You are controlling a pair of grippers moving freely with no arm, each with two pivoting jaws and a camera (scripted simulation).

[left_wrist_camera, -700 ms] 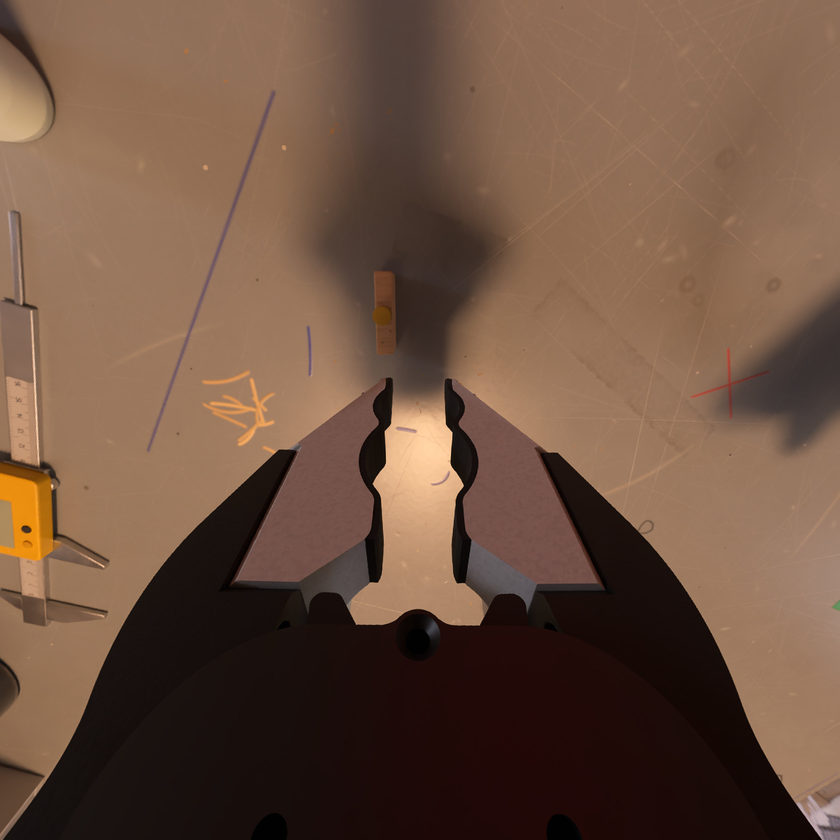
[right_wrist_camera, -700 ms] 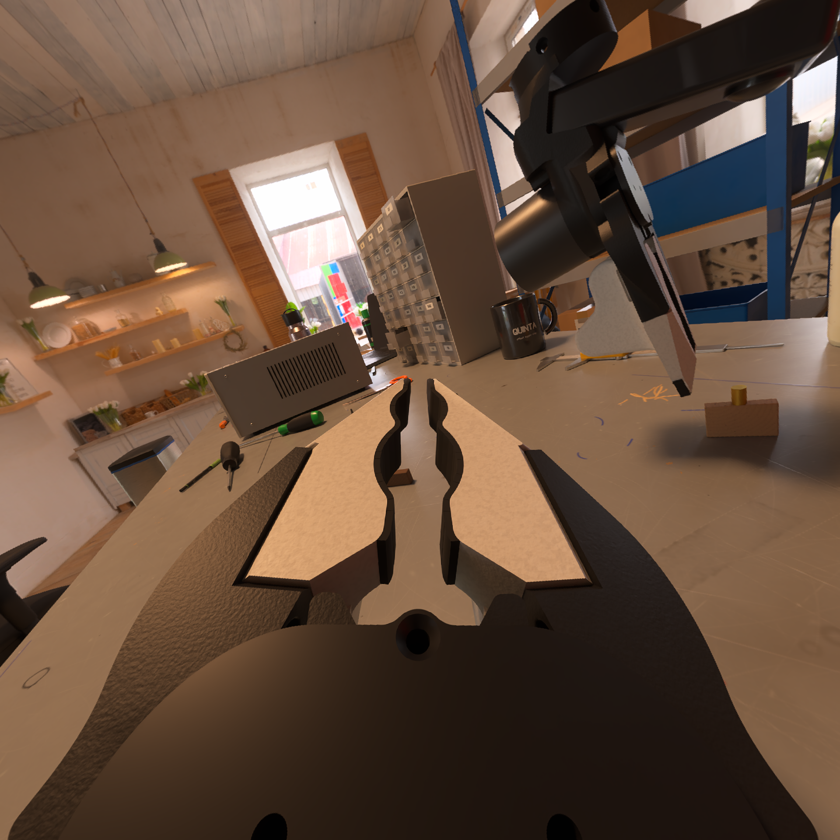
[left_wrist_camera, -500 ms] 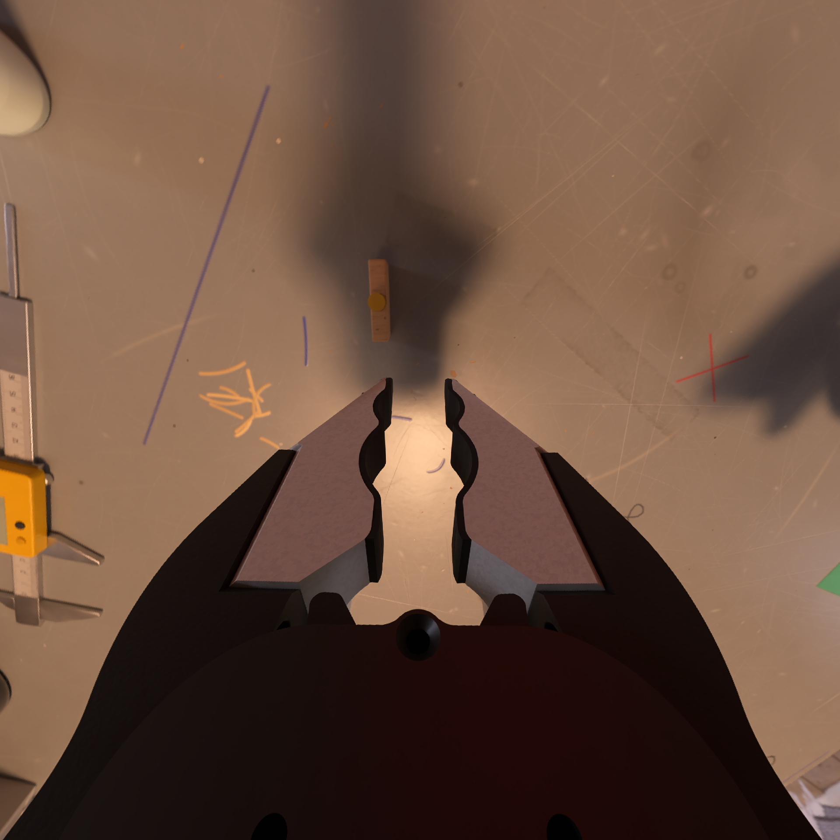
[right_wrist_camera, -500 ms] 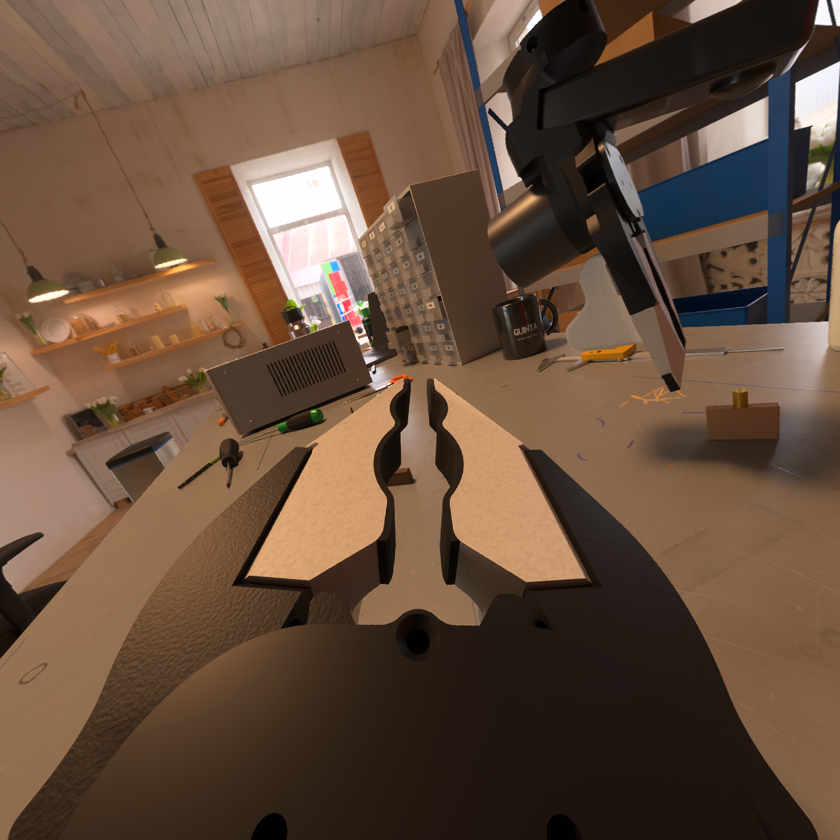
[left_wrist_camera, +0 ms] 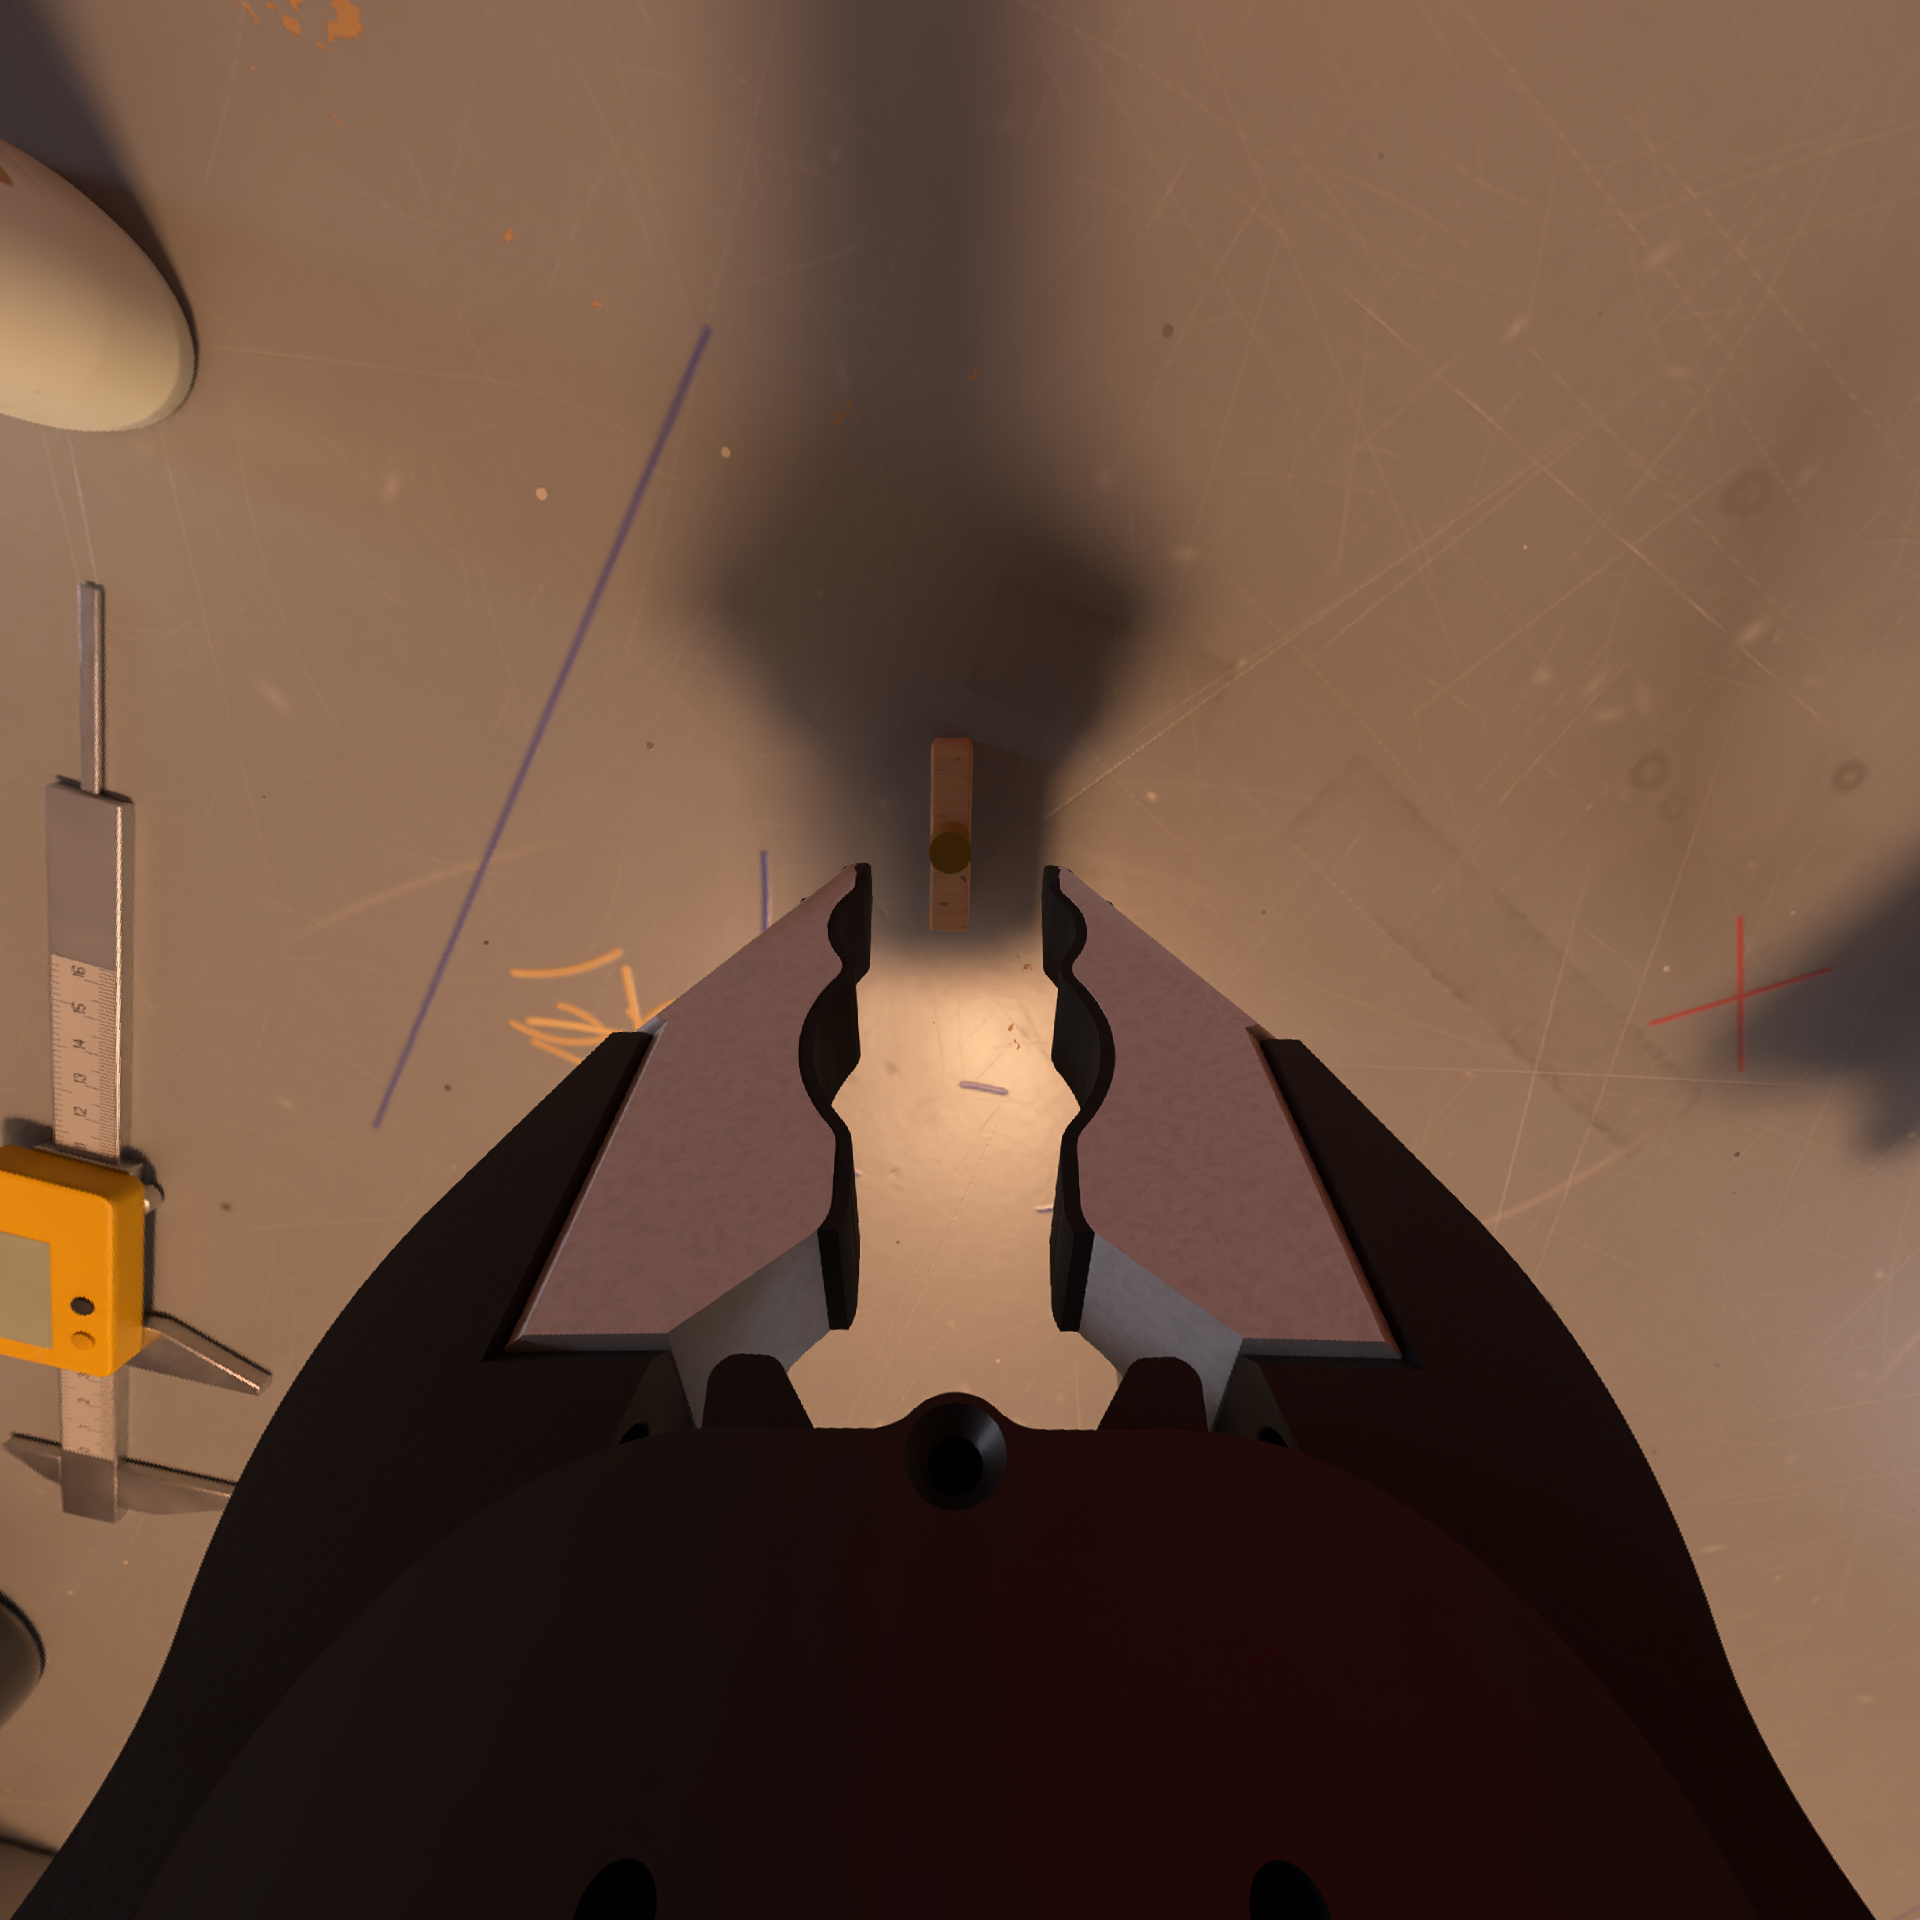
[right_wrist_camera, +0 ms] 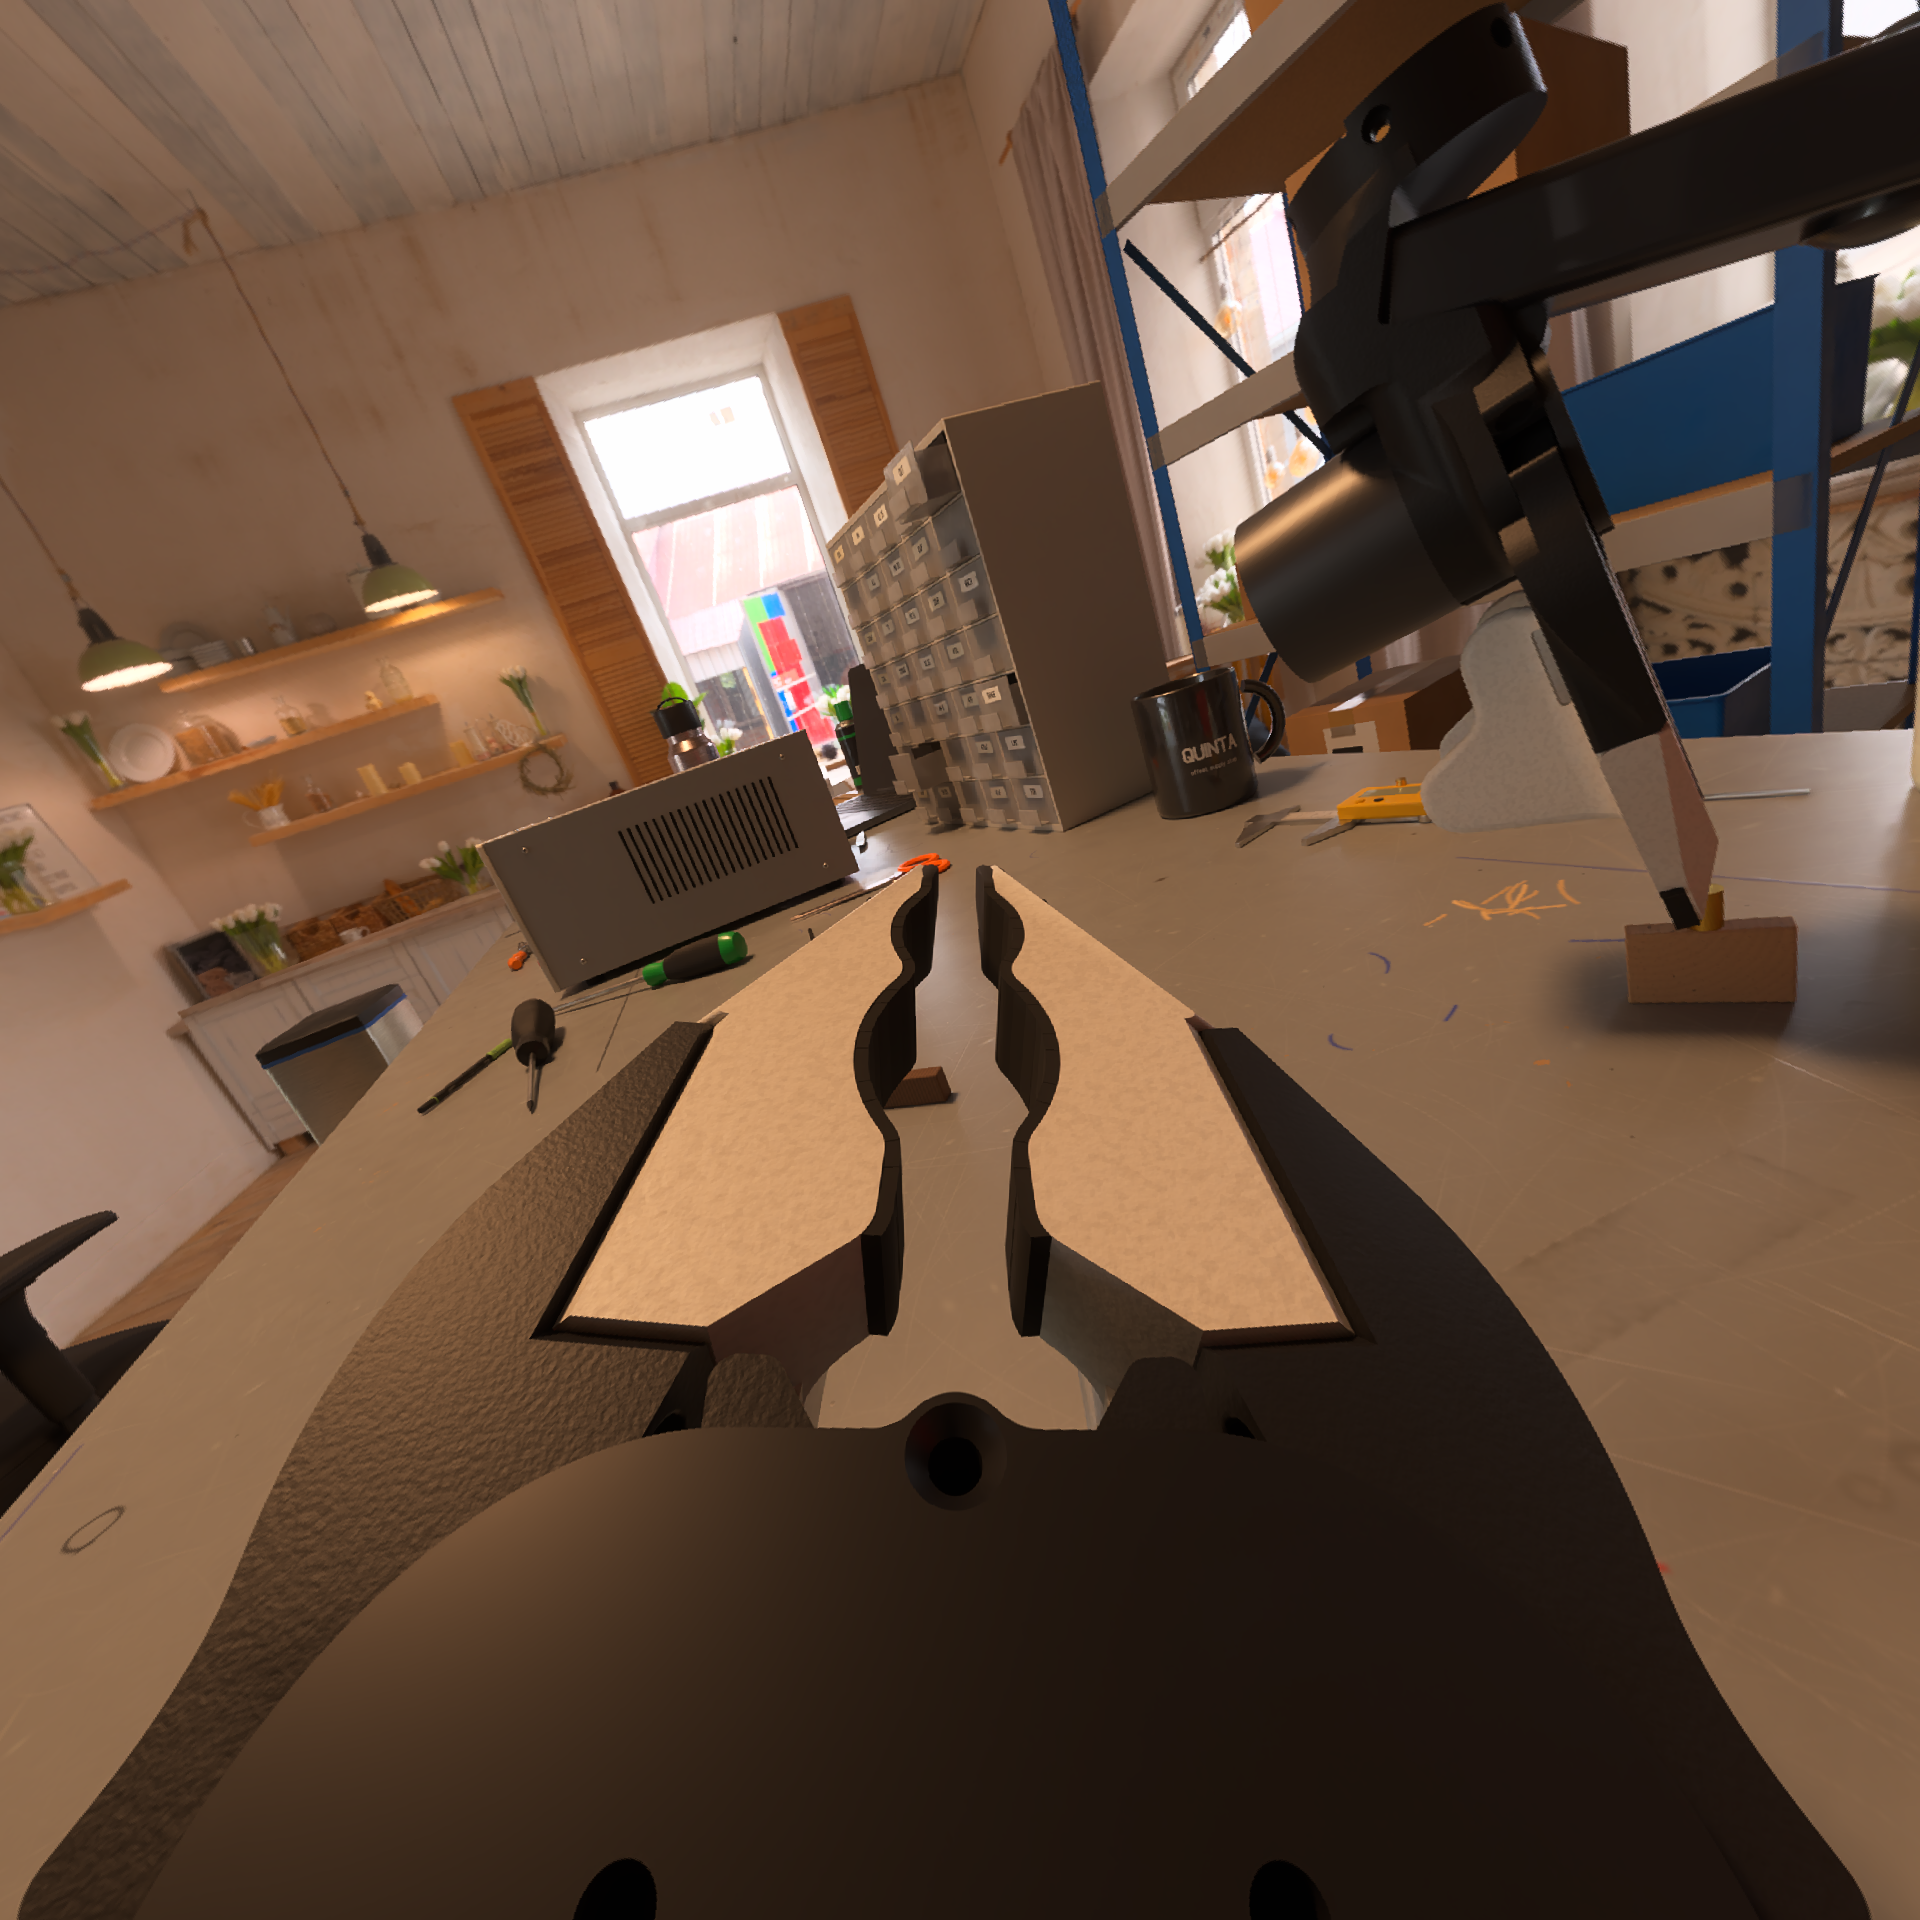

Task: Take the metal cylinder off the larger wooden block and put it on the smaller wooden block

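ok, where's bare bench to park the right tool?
Bare bench between the right tool and the larger wooden block. Crowded: left tool over the metal cylinder; smaller wooden block ahead; screwdrivers left; caliper and mug behind.

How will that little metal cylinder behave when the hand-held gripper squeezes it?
The metal cylinder is likely rigid, so it should not deform. It stands upright on the narrow wooden block, so an off-centre touch could tip it. If knocked over it would probably roll, being round. The left hand-held gripper is open, with fingers either side.
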